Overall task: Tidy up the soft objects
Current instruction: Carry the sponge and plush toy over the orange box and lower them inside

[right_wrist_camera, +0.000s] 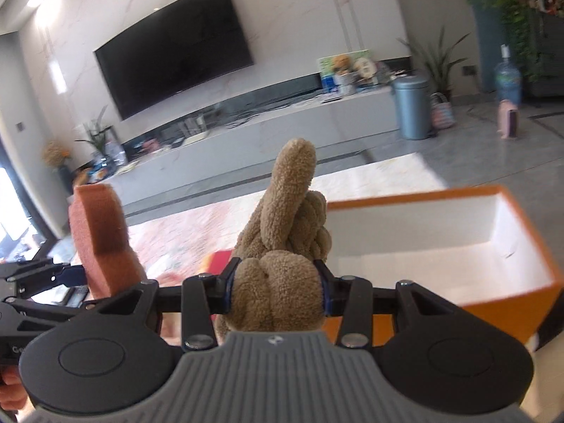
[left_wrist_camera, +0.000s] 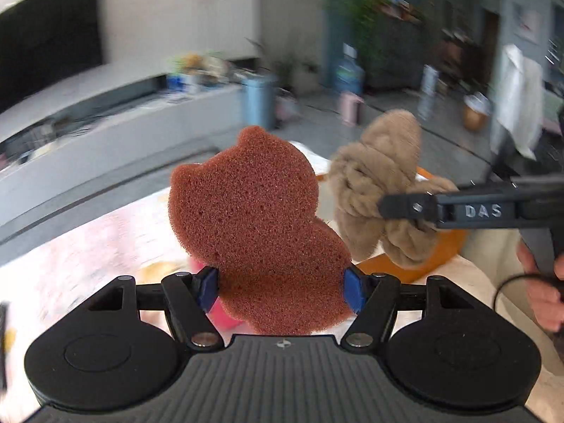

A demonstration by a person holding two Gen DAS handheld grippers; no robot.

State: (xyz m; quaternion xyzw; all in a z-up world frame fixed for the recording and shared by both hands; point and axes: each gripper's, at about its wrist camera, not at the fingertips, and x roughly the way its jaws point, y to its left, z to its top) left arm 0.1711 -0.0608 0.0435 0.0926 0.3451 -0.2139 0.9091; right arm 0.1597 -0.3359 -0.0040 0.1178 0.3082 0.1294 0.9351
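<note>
A brown bear-shaped sponge stands upright between the blue pads of my left gripper, which is shut on its lower part. It also shows edge-on as the sponge at the left of the right wrist view. A beige knotted plush toy is held in my right gripper, shut on its lower lobe. In the left wrist view the plush hangs to the right of the sponge, pinched by the right gripper's black finger. Both are lifted above the table.
An orange box with a white inside stands open just right of the plush, seen as an orange rim behind it. A pale patterned table lies below. A person's hand holds the right tool. TV wall, low cabinet and blue bin stand far behind.
</note>
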